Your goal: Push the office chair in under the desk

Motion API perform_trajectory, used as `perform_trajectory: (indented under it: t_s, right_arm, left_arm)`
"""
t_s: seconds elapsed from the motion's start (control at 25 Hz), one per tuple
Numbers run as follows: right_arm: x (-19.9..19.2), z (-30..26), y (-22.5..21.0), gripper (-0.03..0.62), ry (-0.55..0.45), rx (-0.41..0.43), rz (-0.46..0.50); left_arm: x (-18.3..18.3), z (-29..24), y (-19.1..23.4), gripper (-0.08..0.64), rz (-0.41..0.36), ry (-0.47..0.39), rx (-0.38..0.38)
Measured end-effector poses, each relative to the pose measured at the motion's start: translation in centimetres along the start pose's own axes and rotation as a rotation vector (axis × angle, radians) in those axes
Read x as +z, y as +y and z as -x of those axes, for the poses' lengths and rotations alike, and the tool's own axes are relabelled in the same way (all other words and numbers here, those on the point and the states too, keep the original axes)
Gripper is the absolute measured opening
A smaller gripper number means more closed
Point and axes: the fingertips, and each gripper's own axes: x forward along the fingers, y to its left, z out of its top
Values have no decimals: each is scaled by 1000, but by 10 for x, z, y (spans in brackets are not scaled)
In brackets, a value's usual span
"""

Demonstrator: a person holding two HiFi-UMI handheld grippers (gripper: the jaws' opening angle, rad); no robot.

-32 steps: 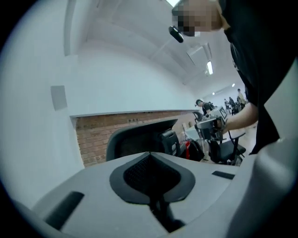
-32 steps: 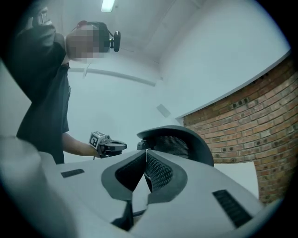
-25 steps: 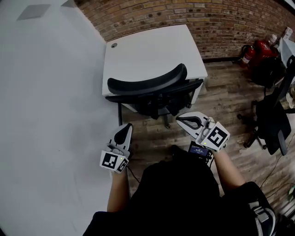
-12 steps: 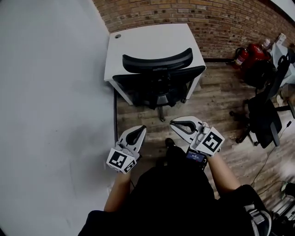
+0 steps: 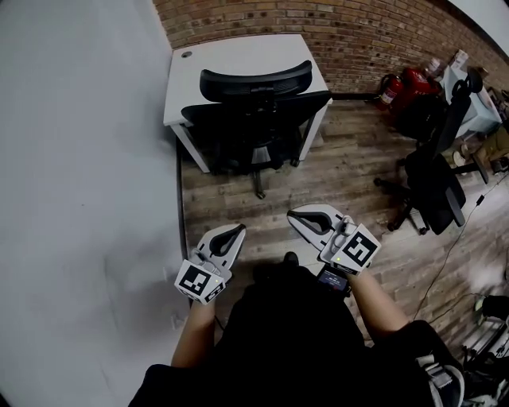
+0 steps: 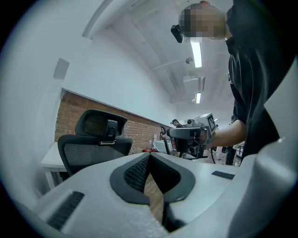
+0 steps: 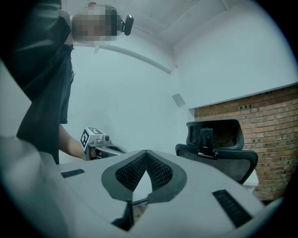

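Office chair (image 5: 253,103) — standing upper centre, seat tucked under white bench (image 5: 238,56).
Left gripper (image 5: 235,231) and right gripper (image 5: 297,215) backing off to lower centre, fingers closed on nothing — chair now squarer to bench, push appearing complete.

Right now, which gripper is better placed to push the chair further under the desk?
Right gripper, marginally: it sits slightly nearer the office chair than the left gripper. Both are shut and empty.

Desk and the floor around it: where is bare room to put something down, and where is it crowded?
The desk top is bare between the brick wall and the office chair. Bare floor lies on that chair's near side. Crowded at the right: second chair, red extinguishers.
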Motion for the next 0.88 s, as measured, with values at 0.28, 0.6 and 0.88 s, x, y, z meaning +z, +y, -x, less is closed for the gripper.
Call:
perform_trajectory:
  t_s: [0.28, 0.6, 0.88]
  right_arm:
    - [-6, 48, 23, 6, 16, -23, 22]
    - [4, 126, 67, 6, -76, 0, 7]
    - [-26, 180, 89, 6, -72, -21, -71]
  left_arm:
    - [17, -1, -51, 15, -68, -28, -21]
    - [14, 5, -143, 15, -123, -1, -22]
    - [-8, 30, -191, 15, -110, 39, 33]
